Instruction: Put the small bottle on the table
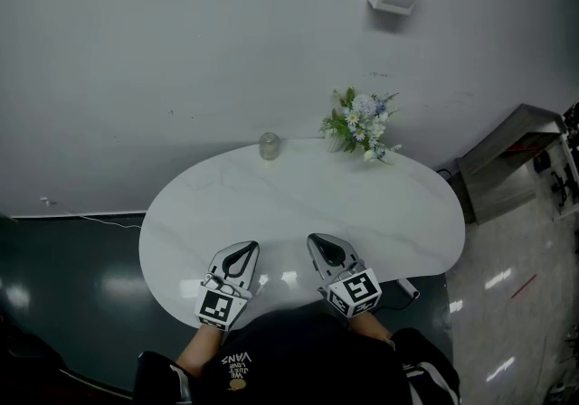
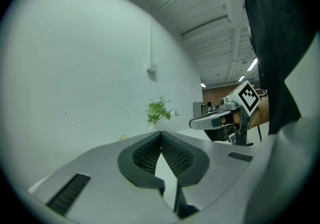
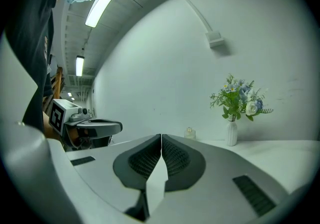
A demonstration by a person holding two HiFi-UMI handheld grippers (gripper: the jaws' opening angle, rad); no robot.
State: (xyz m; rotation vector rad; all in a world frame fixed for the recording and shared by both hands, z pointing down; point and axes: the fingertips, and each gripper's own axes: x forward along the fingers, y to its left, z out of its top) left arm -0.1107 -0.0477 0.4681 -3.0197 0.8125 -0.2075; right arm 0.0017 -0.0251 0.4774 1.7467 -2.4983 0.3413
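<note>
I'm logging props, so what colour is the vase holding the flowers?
White. The vase shows best in the right gripper view.

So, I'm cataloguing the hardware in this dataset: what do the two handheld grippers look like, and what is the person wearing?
The left gripper and right gripper match. Each has light grey, teardrop-shaped jaws lined with dark, finely ribbed pads. Each also carries a white cube printed with black square markers. The person wears a black top with white lettering.
</note>
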